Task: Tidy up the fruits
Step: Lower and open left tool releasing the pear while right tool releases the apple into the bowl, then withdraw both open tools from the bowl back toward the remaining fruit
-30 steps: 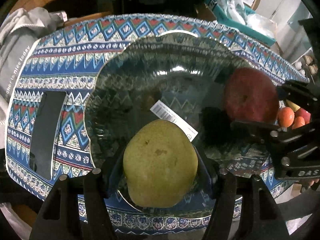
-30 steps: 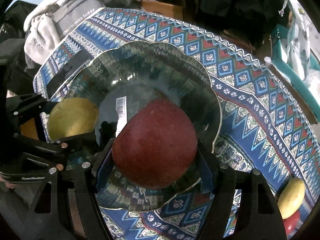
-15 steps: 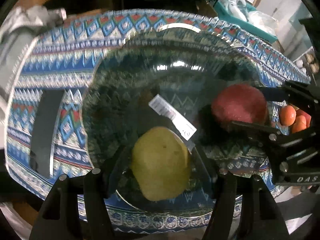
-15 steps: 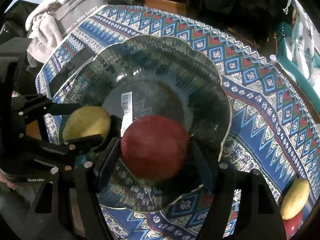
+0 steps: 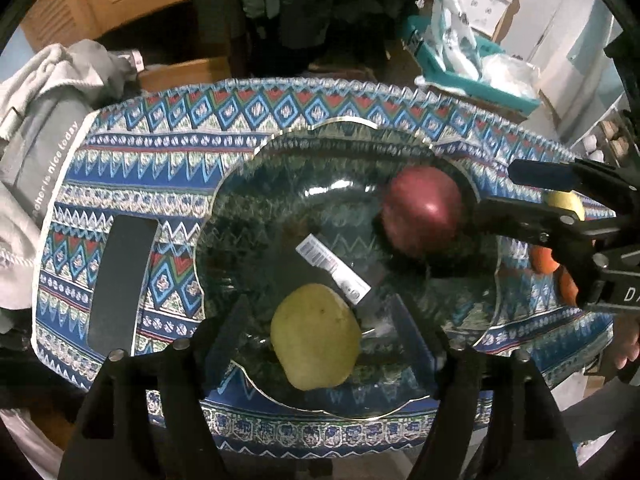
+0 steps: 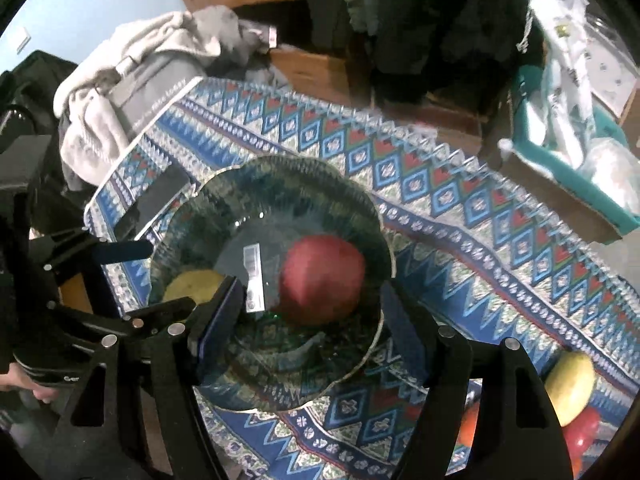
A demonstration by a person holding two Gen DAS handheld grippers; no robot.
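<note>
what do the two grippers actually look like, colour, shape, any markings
Both are matte black frames with triangular cut-outs and silver rivets. The left gripper and the right gripper each carry flat blue pads on their fingertips. White lettering runs along each body, only partly readable. A bare hand shows at the frame edge; no cables are visible.

Count of items on view

In glass bowl (image 5: 280, 160): one green pear (image 5: 316, 336), one red apple (image 5: 424, 208), one barcode label (image 5: 334, 268). Beyond bowl: one yellow fruit (image 6: 570, 388), two orange fruits (image 5: 542, 260). Two grippers. One black slab (image 5: 120, 288).
</note>
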